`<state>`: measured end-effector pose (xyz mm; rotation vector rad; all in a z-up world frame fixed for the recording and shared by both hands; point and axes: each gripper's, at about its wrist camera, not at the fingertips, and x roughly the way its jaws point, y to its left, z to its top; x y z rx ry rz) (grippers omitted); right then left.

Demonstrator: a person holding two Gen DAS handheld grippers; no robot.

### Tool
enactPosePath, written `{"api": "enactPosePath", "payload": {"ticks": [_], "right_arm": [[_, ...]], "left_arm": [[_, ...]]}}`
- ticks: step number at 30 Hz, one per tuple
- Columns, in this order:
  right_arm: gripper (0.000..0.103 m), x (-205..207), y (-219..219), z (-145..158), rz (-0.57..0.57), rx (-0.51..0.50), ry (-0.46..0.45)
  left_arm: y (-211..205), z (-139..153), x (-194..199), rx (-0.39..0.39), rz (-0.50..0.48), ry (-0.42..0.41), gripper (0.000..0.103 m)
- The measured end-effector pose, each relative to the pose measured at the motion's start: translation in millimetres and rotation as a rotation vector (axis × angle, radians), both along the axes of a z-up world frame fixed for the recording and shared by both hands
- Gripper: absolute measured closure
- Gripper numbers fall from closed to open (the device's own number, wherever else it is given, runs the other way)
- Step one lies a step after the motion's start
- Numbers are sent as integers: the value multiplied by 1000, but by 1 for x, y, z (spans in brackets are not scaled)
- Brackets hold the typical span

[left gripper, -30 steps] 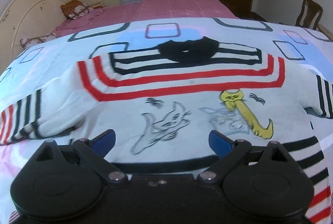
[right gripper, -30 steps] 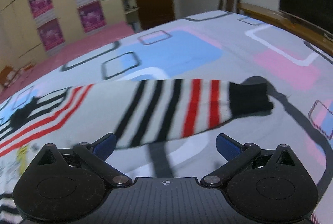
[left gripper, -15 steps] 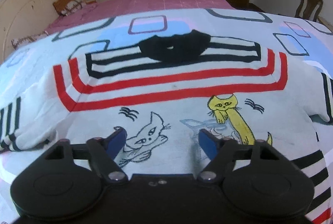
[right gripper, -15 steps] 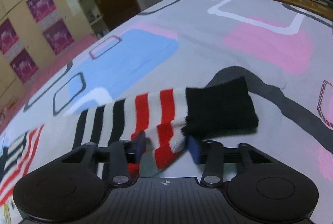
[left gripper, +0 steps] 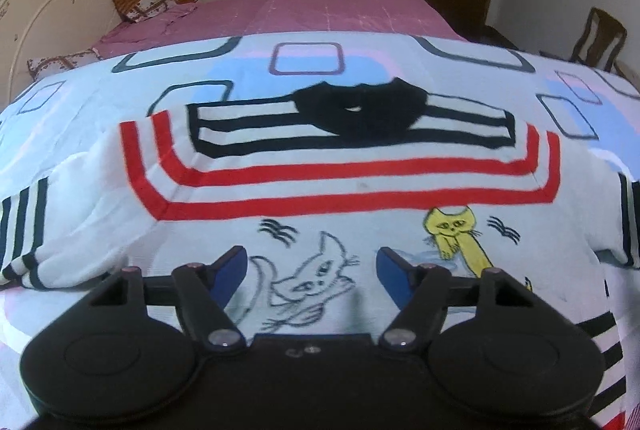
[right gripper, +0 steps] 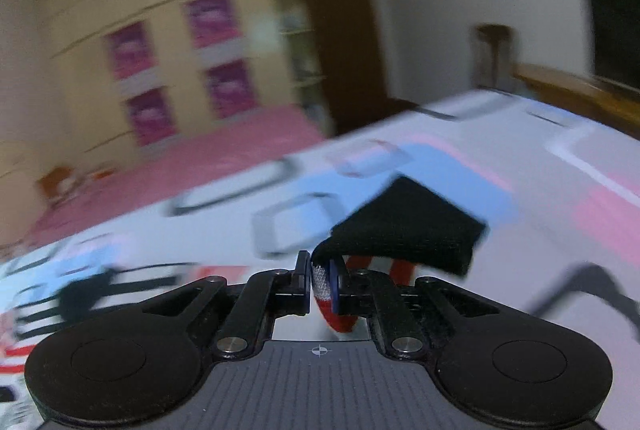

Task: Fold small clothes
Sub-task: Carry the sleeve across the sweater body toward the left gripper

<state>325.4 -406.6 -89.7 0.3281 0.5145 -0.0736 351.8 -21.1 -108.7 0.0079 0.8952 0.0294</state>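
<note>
R gripper (right gripper: 320,280) is clamped tight on the sweater's striped sleeve (right gripper: 334,310), pinching the red/white knit between its blue pads just behind the black cuff (right gripper: 404,226); cuff sticks up & forward off the bedspread (right gripper: 540,190), sleeve end lifted clear of it. That view is motion-blurred, so bg detail (cupboard w/ purple posters, dark door, chair) is soft. L gripper (left gripper: 312,270) hovers low over the front of the sweater (left gripper: 340,190), jaws partway apart & closing, pads either side of the outlined white cat drawing (left gripper: 316,270); fabric lies under/between them but pads not pressing on it. Sweater is spread flat, front up, on the patterned bedspread: black collar (left gripper: 360,110) at far side, black then red stripes across chest, yellow cat (left gripper: 456,234) to the right. Its other sleeve (left gripper: 24,226) lies out at left edge. Pink bed (left gripper: 320,10) behind
</note>
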Motion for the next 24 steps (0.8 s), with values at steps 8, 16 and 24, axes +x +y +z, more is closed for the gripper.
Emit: {"api": "enactPosePath", "payload": {"ticks": [8,16,24], "right_arm": [[94,18,154,4,322,32,6],[94,27,252,-47,525,65,183],[56,10,246,-43,494,-10,182]], "left_arm": [[49,4,-2,-59,45,-21,28],[81,3,0,-126,30,5,25],[58,-7,17,-285,-83,68,18]]}}
